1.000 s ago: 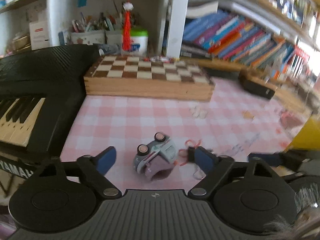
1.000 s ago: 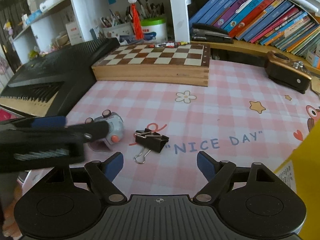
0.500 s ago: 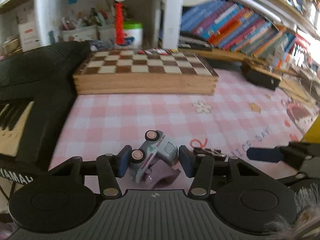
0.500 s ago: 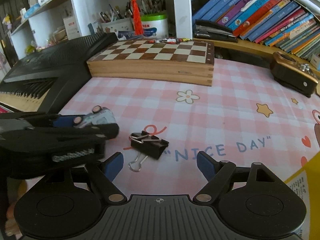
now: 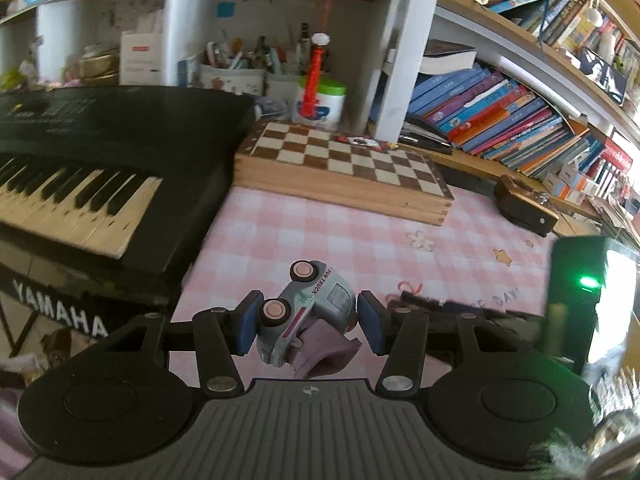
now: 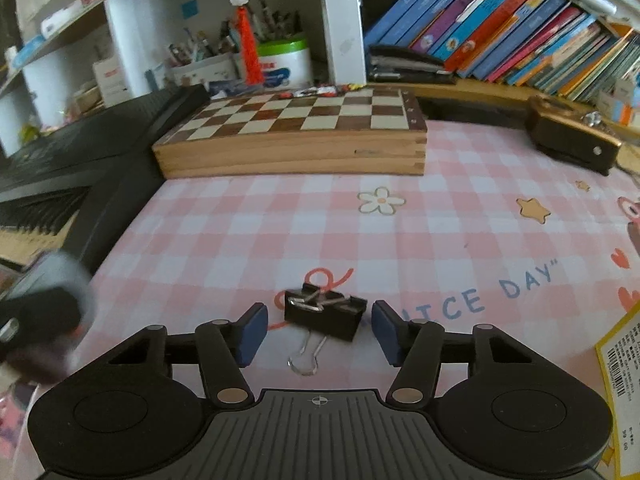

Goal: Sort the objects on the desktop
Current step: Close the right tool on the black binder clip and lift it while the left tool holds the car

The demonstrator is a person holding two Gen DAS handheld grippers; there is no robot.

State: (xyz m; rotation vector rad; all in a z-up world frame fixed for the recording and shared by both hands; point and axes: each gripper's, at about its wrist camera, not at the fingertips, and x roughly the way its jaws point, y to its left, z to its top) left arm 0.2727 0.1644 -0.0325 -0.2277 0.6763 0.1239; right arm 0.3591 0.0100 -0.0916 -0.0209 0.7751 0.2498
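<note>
Pink-and-white checked cloth [image 6: 280,220] is spread over the desk, printed with a flower, a star and the words "NICE DAY". A small grey toy truck with pink wheels [image 5: 310,312] is clamped on its side between the blue pads of the left claw [image 5: 307,328], one wheel pressed against the left pad [image 5: 247,326]; a mauve part of the toy is seen hanging beneath it, and the toy appears lifted clear of the cloth. In the right wrist view, a black metal binder clip with silver wire handles [image 6: 324,314] is seen lying on the cloth between the pads of the right claw [image 6: 318,334], whose jaws are held apart without touching the clip. One wire handle is folded over the clip's body and the other is stretched out toward the camera. A blurred grey and black shape, part of the left claw, is seen at the left edge of that view. A wooden folding chessboard box [image 6: 292,136] is set at the back of the desk, a black Yamaha keyboard [image 5: 92,184] is placed along the left side, and a dark brown and gold stapler-like object [image 6: 572,140] is seen at the right rear. Rows of coloured books [image 6: 500,36] are shelved behind.
</note>
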